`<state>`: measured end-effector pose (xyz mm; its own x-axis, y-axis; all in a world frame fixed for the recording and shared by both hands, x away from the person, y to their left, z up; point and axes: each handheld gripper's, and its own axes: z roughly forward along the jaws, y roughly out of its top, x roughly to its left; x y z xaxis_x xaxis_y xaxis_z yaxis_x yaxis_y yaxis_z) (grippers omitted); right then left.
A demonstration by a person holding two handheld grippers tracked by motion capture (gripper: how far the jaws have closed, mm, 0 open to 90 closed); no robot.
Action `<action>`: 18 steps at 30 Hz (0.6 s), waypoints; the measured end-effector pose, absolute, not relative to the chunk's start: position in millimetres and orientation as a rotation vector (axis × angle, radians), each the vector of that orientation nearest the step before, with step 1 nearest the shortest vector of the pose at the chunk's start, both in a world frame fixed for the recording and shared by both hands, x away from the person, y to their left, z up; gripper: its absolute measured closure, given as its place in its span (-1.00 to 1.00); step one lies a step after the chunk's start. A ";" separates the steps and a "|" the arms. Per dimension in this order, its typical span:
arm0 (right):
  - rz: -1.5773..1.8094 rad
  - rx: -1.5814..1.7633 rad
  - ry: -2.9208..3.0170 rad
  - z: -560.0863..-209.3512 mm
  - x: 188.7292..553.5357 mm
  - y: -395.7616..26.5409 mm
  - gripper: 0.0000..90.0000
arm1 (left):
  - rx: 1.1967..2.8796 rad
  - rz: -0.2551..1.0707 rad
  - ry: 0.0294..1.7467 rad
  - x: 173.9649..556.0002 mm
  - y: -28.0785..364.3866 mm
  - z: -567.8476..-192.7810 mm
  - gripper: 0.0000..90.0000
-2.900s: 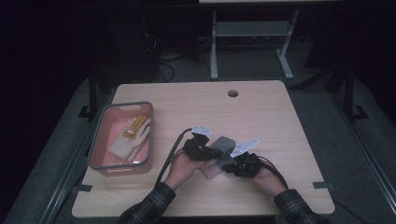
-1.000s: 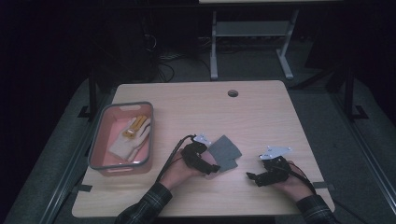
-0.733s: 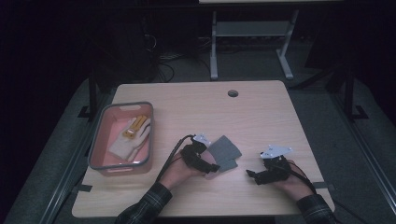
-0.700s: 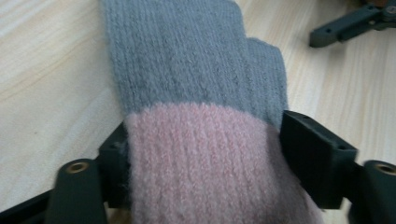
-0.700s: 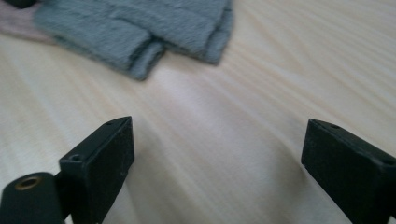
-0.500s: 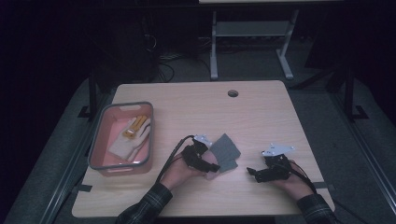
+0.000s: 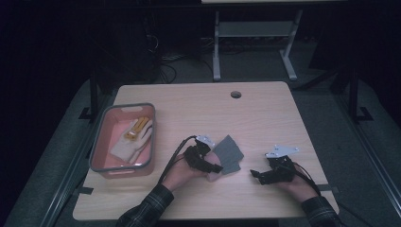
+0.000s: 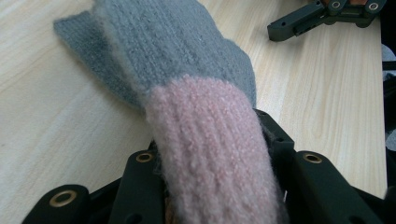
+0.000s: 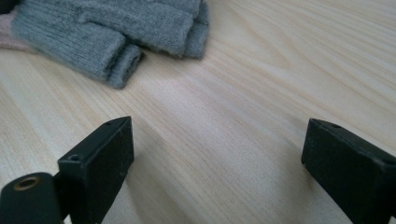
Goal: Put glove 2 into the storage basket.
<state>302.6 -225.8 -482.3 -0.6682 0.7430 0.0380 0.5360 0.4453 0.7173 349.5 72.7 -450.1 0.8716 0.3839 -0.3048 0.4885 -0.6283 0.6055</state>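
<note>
I have the left gripper [image 7: 213,166] closing its jaws on the pink cuff of the grey glove [image 7: 228,153], the cuff bunched between them, because the cuff gives the firmest hold while the rest lies flat on the table [image 7: 198,104]. I keep the right gripper [image 7: 256,173] apart, jaws wide and empty, clear of the glove's fingers [image 9: 112,51]. The bin [image 7: 97,151] at the left holds a white glove [image 7: 132,139].
</note>
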 end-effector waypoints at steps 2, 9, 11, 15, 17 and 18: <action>1.047 1.101 2.418 -482.3 302.6 -225.8 -0.81 | 2.321 -0.189 0.629 349.8 73.3 -449.1 0.33; 1.047 1.101 2.417 -482.3 302.6 -225.8 -0.81 | 2.281 -0.183 0.635 352.4 81.5 -435.4 0.33; 1.047 1.102 2.417 -482.3 302.6 -225.8 -0.80 | 2.269 -0.180 0.636 352.8 83.3 -431.3 0.33; 1.047 1.102 2.418 -482.2 302.5 -225.8 -0.80 | 2.257 -0.158 0.644 353.8 88.2 -422.6 0.33; 1.047 1.102 2.418 -482.3 302.6 -225.8 -0.80 | 2.263 -0.154 0.644 354.0 90.2 -420.4 0.33; 1.047 1.102 2.418 -482.3 302.6 -225.8 -0.80 | 2.263 -0.154 0.644 354.0 90.2 -420.4 0.33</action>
